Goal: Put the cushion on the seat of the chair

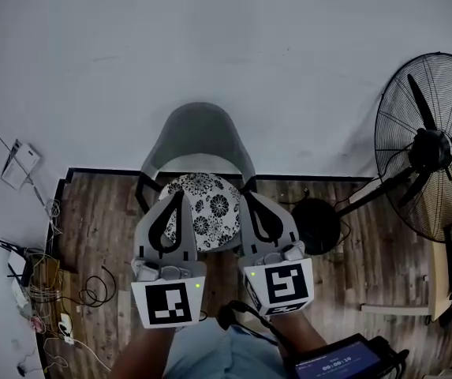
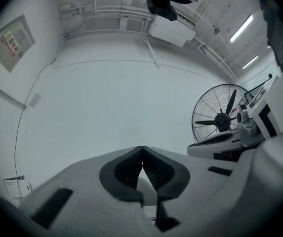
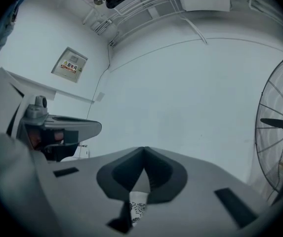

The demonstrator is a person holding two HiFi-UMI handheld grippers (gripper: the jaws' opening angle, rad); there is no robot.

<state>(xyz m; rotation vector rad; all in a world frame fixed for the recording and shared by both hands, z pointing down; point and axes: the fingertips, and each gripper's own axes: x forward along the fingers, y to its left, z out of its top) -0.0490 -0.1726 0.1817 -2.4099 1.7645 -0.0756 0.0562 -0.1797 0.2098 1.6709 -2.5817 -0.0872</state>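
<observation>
We hold both grippers side by side over the chair, which stands with its back to the white wall; the cushion, round and printed with dark flowers, lies on its seat, and as far as we can judge it sits flat and centred there, so the placing looks done.

The left gripper has its jaws brought together, tips meeting with nothing between them; its own view shows the tips touching against bare wall. The right gripper is likewise closed and empty; in its own view the tips meet, and a strip of the flowered cushion shows through the gap lower down, beneath the jaws and not gripped by them.

What matters for any further move is this: the cushion lies below and between the two grippers, the left tips over its left edge, the right tips at its right edge; neither is clearly nearer. Being round, it offers no long axis to line up with; we cannot tell how far above it the tips hang.

If it needs a nudge, we judge either side could do it; otherwise we need only draw back. The fan stands well apart to the right.
</observation>
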